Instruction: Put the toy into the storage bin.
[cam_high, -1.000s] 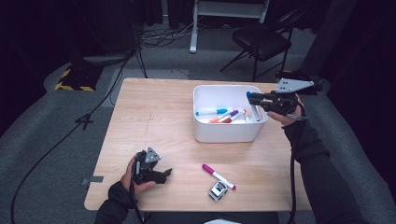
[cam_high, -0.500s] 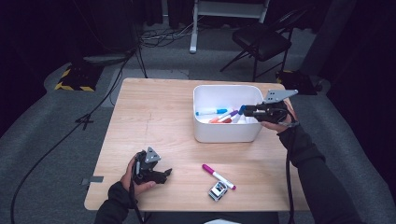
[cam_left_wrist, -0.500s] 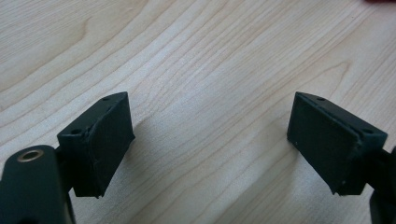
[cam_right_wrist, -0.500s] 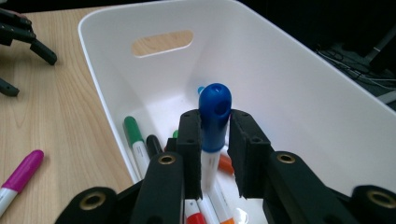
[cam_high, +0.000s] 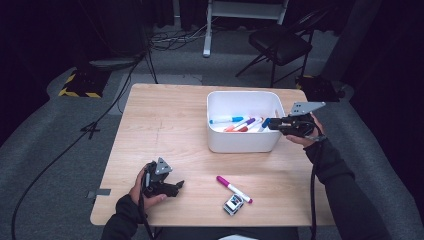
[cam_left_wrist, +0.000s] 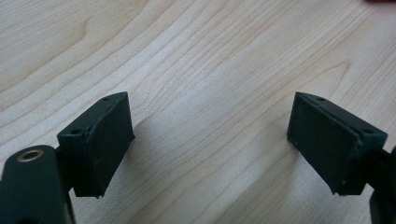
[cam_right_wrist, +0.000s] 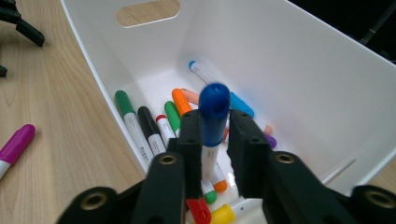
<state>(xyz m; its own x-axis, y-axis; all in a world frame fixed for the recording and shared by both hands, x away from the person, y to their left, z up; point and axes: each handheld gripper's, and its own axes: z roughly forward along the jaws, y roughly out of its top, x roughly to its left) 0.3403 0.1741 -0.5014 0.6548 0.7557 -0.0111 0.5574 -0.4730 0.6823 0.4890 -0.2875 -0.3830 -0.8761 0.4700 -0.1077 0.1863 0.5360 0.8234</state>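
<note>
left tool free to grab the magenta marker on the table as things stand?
Probably yes. The left tool is open and empty, resting on the table, with bare wood between it and the magenta marker. The small clip sits beside the marker, not between.

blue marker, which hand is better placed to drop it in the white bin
Right. The right tool is shut on the blue marker and holds it above the white bin, over the markers inside. The left tool sits open on the table's near left, apart from the bin.
</note>
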